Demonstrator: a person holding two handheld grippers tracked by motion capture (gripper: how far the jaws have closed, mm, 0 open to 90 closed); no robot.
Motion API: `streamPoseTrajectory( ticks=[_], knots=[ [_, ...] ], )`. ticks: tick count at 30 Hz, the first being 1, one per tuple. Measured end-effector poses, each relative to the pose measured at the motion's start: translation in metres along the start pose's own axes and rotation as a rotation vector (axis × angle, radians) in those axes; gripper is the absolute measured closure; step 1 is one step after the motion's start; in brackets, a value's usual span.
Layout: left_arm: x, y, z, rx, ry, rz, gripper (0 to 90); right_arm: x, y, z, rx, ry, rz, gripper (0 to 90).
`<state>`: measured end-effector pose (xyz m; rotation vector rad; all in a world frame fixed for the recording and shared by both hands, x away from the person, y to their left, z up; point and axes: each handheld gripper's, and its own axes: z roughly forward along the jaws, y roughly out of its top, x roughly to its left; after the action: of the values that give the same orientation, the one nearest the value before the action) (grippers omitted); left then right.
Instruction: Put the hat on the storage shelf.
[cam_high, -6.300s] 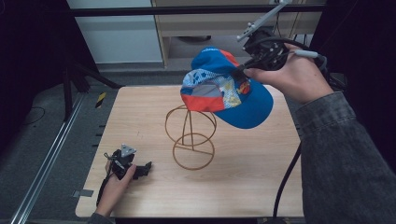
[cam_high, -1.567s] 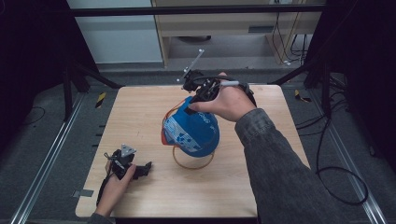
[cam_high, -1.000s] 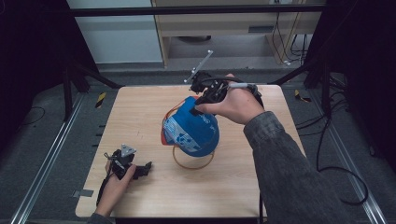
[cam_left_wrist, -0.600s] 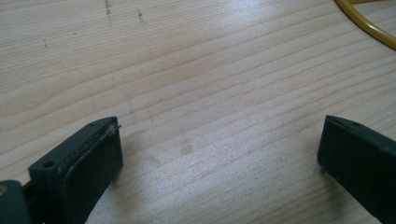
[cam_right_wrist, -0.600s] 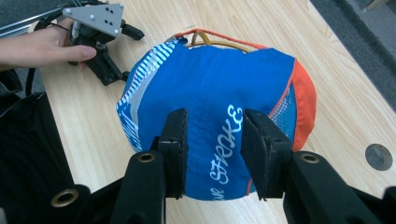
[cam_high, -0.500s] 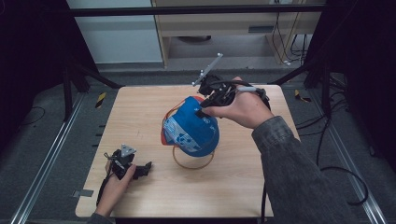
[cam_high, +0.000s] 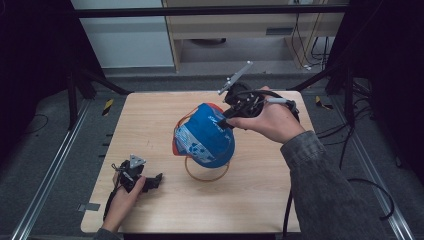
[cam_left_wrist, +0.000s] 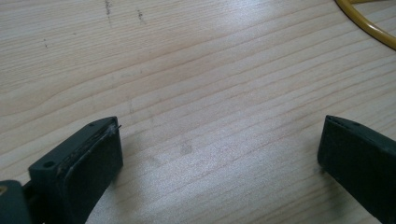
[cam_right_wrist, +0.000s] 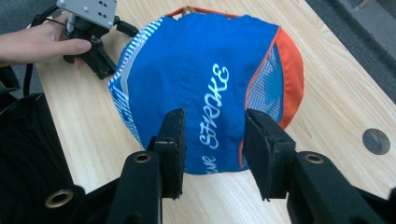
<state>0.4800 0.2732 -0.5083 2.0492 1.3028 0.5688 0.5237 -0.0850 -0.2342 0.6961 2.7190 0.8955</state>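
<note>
There was one blue and orange cap (cam_high: 206, 135) on one yellow wire stand (cam_high: 206, 176), both near the middle of the one wooden bench (cam_high: 150, 120). Two grippers were counted: the left gripper (cam_high: 156, 180) at the near left corner and the right gripper (cam_high: 226, 120) by the cap. Two hands held them, one each, and the bench had one round hole (cam_right_wrist: 376, 141).

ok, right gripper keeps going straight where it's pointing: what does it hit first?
Most likely the blue cap on the wire stand. In the right gripper view, the right gripper has its jaws apart with the cap's lettered panel straight ahead between them. The remaining gap is hard to judge.
</note>
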Motion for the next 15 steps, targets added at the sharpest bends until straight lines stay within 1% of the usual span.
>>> streamPoseTrajectory(
  ticks=[1,2,3,4,5,6,7,9,10,14,15],
  knots=[
    [0.0,0.0,0.0,0.0,0.0,0.0,0.0,-0.001,-0.003,-0.001,-0.002,-0.006,0.006,56.3],
    [0.0,0.0,0.0,0.0,0.0,0.0,0.0,-0.001,-0.003,-0.001,-0.002,-0.006,0.006,56.3],
    [0.0,0.0,0.0,0.0,0.0,0.0,0.0,-0.001,-0.008,-0.003,-0.008,-0.018,0.017,51.1],
    [0.0,0.0,0.0,0.0,0.0,0.0,0.0,-0.001,-0.008,-0.003,-0.008,-0.018,0.017,51.1],
    [0.0,0.0,0.0,0.0,0.0,0.0,0.0,-0.002,-0.01,-0.004,-0.011,-0.024,0.026,48.7],
    [0.0,0.0,0.0,0.0,0.0,0.0,0.0,-0.003,-0.012,-0.004,-0.013,-0.029,0.032,45.9],
    [0.0,0.0,0.0,0.0,0.0,0.0,0.0,-0.005,-0.016,-0.005,-0.018,-0.045,0.04,39.6],
    [0.0,0.0,0.0,0.0,0.0,0.0,0.0,-0.006,-0.02,-0.007,-0.026,-0.066,0.051,33.1],
    [0.0,0.0,0.0,0.0,0.0,0.0,0.0,-0.006,-0.02,-0.007,-0.026,-0.066,0.051,33.1],
    [0.0,0.0,0.0,-0.003,0.0,-0.001,0.0,-0.009,-0.03,-0.01,-0.056,-0.107,0.074,20.8],
    [0.0,0.0,0.0,-0.002,0.0,0.0,0.0,-0.01,-0.032,-0.011,-0.062,-0.112,0.079,19.3]
  ],
)
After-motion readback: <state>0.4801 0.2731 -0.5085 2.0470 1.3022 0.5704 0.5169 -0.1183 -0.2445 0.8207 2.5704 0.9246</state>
